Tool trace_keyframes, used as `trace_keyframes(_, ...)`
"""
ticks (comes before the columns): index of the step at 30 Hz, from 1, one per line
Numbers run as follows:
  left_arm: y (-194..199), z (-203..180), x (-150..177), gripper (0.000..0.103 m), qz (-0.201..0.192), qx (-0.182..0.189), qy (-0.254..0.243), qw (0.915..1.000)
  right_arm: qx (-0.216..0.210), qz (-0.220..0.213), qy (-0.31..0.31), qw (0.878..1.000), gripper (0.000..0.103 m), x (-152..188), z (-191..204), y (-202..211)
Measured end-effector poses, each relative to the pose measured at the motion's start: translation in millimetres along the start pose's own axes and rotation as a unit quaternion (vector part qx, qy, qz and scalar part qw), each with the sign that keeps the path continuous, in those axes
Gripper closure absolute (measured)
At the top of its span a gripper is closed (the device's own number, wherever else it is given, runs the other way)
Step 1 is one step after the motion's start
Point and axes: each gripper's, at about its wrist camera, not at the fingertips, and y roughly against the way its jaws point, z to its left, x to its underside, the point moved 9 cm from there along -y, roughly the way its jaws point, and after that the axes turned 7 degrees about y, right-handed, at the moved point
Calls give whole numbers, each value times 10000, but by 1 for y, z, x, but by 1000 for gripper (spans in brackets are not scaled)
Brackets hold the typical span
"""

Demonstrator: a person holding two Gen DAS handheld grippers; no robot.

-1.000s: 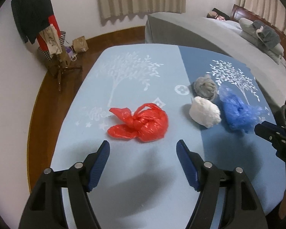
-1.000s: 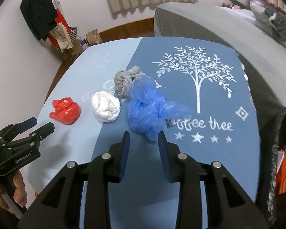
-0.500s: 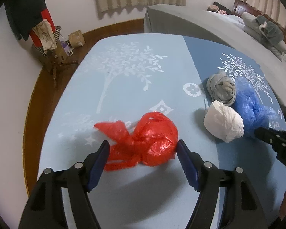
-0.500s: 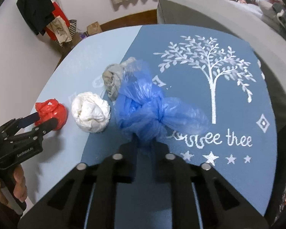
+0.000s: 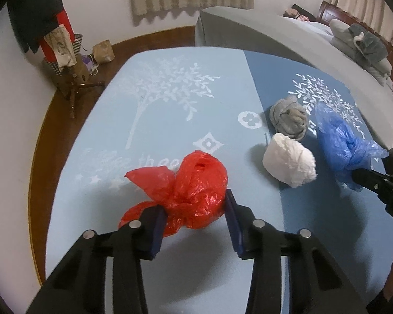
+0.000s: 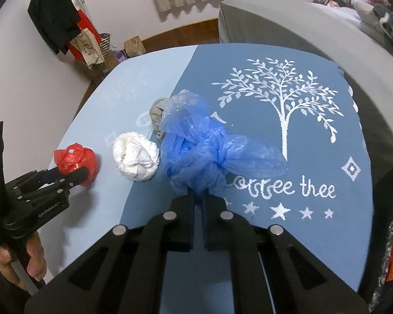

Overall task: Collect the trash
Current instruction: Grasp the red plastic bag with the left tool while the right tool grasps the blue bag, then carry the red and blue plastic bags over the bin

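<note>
A crumpled red plastic bag [image 5: 188, 191] lies on the light-blue half of the tablecloth [image 5: 170, 99]. My left gripper [image 5: 194, 219] is shut on its near side, fingers pressing both flanks. A blue plastic bag [image 6: 204, 154] lies on the dark-blue half, and my right gripper [image 6: 197, 201] is shut on its near edge. A white wad [image 5: 288, 163] and a grey wad [image 5: 289, 120] lie between the two bags. The red bag also shows in the right wrist view [image 6: 76, 159], with the left gripper [image 6: 65, 176] on it.
A black trash bag rim [image 6: 390, 235] shows at the right table edge. A grey-covered bed [image 5: 288, 41] stands behind the table. A coat rack with bags [image 5: 63, 49] stands on the wooden floor at the left.
My left gripper moved forward and closed on the red bag. My right gripper closed on the blue bag's near edge, and the bag has shifted slightly.
</note>
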Motion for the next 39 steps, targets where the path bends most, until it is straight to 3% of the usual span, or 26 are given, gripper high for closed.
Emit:
trace_keyframes(9, 39, -20, 4, 62, -199, -9, 13, 9998, 9, -130, -9, 9999, 99, -1, -1, 26)
trace_keyframes(18, 88, -59, 15, 62, -361, 217, 7, 9991, 58, -355, 21, 9993, 99, 3, -6, 69)
trace_keyframes(28, 139, -109, 21, 62, -665, 370, -149, 9970, 99, -582, -62, 9982, 99, 14, -19, 117)
trace_keyframes(39, 171, -145, 35, 62, -814, 469, -319, 9951, 205, -781, -94, 9967, 100, 37, -39, 171)
